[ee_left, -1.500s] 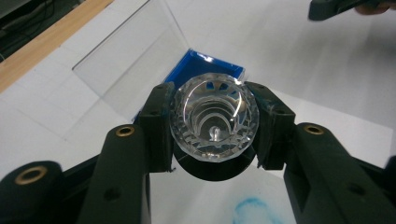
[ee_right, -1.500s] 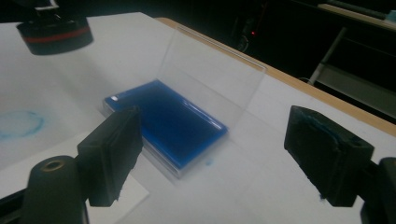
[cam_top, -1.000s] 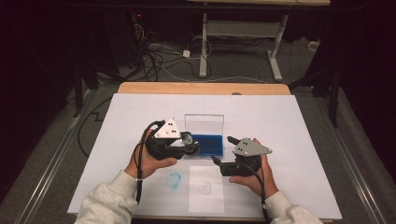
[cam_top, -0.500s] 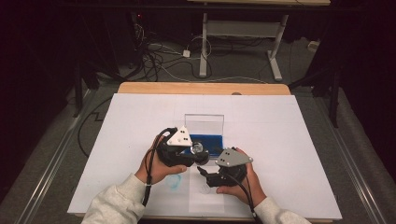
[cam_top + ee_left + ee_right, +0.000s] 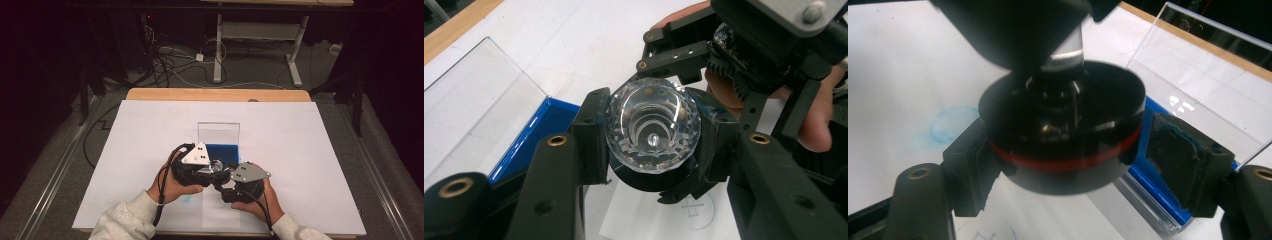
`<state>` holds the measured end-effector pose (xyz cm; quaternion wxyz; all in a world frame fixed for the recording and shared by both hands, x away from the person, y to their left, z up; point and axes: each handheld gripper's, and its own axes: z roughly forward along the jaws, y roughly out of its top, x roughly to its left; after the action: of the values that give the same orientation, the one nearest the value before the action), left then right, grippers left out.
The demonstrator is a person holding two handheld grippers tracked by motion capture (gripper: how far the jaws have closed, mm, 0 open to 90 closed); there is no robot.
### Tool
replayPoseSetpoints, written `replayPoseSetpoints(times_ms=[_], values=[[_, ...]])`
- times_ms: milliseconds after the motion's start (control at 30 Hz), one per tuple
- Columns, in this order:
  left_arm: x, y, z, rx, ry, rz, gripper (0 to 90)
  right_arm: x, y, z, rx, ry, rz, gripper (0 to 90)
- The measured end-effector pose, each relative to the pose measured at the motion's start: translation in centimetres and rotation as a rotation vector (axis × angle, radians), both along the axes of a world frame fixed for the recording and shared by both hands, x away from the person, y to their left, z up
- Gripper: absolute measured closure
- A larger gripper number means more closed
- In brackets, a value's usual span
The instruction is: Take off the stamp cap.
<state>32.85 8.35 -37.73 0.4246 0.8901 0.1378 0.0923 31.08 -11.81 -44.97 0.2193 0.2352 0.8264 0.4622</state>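
Clear faceted glass, a knob-like stopper [image 5: 652, 131], sits pinched between the left gripper [image 5: 200, 167]'s jaws near the table [image 5: 310, 150]'s front edge, just before a blue tray [image 5: 223, 151]. Below it, a black disc with a red band [image 5: 1063, 132] sits between the right gripper [image 5: 240, 186]'s spread jaws; the right pad stands clear of it.

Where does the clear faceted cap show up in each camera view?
High view: clear faceted cap low centre, just in front of the blue tray.
Left gripper view: cap dead centre, clamped between the jaws.
Right gripper view: probably the blurred pale piece top centre, above the black disc.
Shared landmark: the blue tray, beside it in every view.
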Motion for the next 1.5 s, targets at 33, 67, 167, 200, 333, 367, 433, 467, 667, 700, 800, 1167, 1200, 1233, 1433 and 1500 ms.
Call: replayPoseSetpoints(times_ms=[33, 67, 167, 200, 333, 367, 433, 467, 667, 700, 800, 1167, 1200, 1233, 1433, 1500], values=[[0.08, 0.11, 0.03, -0.005, 0.006, -0.001, 54.5, -0.06, -0.01, -0.03, -0.009, -0.005, 0.008, 27.9], [0.10, 0.15, 0.05, -0.003, 0.009, -0.002, 54.5, -0.10, -0.01, -0.04, -0.007, -0.006, 0.012, 29.0], [0.12, 0.28, 0.03, -0.003, 0.012, -0.004, 54.5, -0.23, -0.01, -0.09, -0.012, -0.012, 0.022, 31.8], [0.12, 0.28, 0.03, -0.003, 0.012, -0.004, 54.4, -0.31, 0.01, -0.07, -0.016, -0.016, 0.021, 33.1], [0.19, 0.41, 0.02, -0.008, 0.015, -0.003, 54.5, -0.65, 0.18, 0.01, -0.023, -0.035, 0.027, 38.1], [0.22, 0.43, 0.02, -0.008, 0.018, -0.006, 54.5, -0.72, 0.23, 0.02, -0.027, -0.041, 0.028, 37.7], [0.17, 0.33, -0.10, -0.002, 0.020, -0.013, 54.5, -0.77, 0.33, -0.03, -0.032, -0.041, 0.031, 35.5], [0.17, 0.28, -0.15, -0.001, 0.020, -0.013, 54.5, -0.80, 0.37, -0.05, -0.033, -0.041, 0.032, 35.0], [0.21, 0.26, -0.22, -0.002, 0.022, -0.012, 54.5, -0.90, 0.40, -0.07, -0.025, -0.035, 0.043, 37.8], [0.21, 0.26, -0.23, -0.003, 0.023, -0.013, 54.4, -0.91, 0.41, -0.07, -0.025, -0.034, 0.043, 37.9], [0.19, 0.27, -0.21, -0.006, 0.021, -0.016, 54.5, -0.93, 0.36, -0.07, -0.013, -0.028, 0.047, 37.9], [0.19, 0.33, -0.25, -0.010, 0.022, -0.025, 54.5, -0.79, 0.17, -0.03, 0.005, -0.001, 0.063, 38.4], [0.19, 0.32, -0.27, -0.012, 0.021, -0.026, 54.5, -0.78, 0.13, -0.01, 0.005, 0.006, 0.063, 38.6], [0.19, 0.30, -0.29, -0.011, 0.021, -0.027, 54.5, -0.78, 0.11, 0.01, 0.003, 0.008, 0.064, 38.6], [0.11, 0.25, -0.34, -0.015, 0.017, -0.034, 54.5, -0.69, -0.05, 0.20, -0.002, 0.032, 0.077, 38.8], [0.01, 0.14, -0.37, -0.016, 0.006, -0.036, 54.5, -0.65, -0.08, 0.24, -0.006, 0.036, 0.080, 38.8]])
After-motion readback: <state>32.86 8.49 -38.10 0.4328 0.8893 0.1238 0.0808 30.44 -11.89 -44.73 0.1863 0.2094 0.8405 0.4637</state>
